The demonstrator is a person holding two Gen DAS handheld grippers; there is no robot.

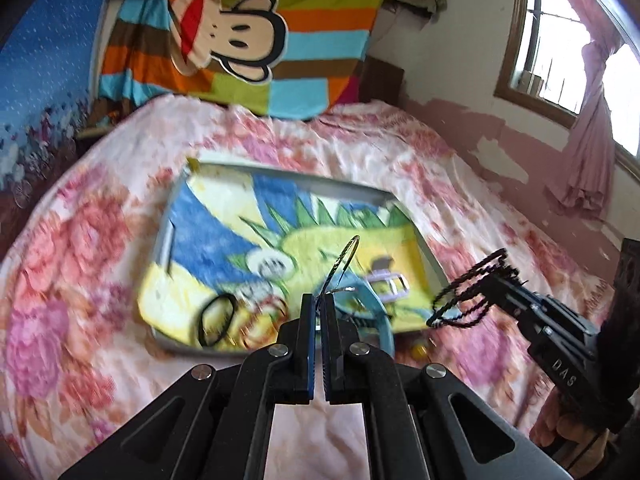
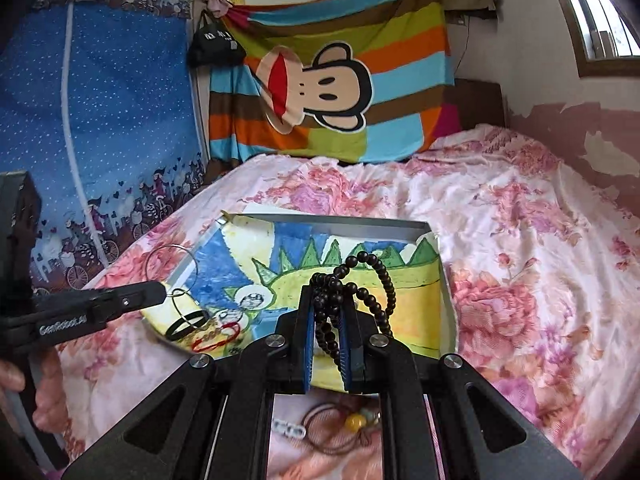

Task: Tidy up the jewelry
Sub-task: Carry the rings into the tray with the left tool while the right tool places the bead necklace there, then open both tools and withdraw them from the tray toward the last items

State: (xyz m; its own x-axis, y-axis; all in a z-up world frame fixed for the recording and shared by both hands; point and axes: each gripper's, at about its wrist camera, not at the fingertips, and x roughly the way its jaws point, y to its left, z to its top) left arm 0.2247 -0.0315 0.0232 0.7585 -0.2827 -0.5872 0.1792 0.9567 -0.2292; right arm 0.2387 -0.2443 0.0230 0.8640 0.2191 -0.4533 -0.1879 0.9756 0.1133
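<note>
- My left tongs pinch a thin wire ring above the tray.
- My right tongs clamp a dark bead bracelet, at 3 o'clock of the left.

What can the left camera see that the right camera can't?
Only the left camera shows a light blue band lying on the tray and the window's pink curtain. Only the right camera shows a cord bracelet with a yellow bead on the bedsheet below the right tool, plus a red string loop. Both show the tray, the black band, the left tool pinching thin wire rings, and the dark bead string.
</note>
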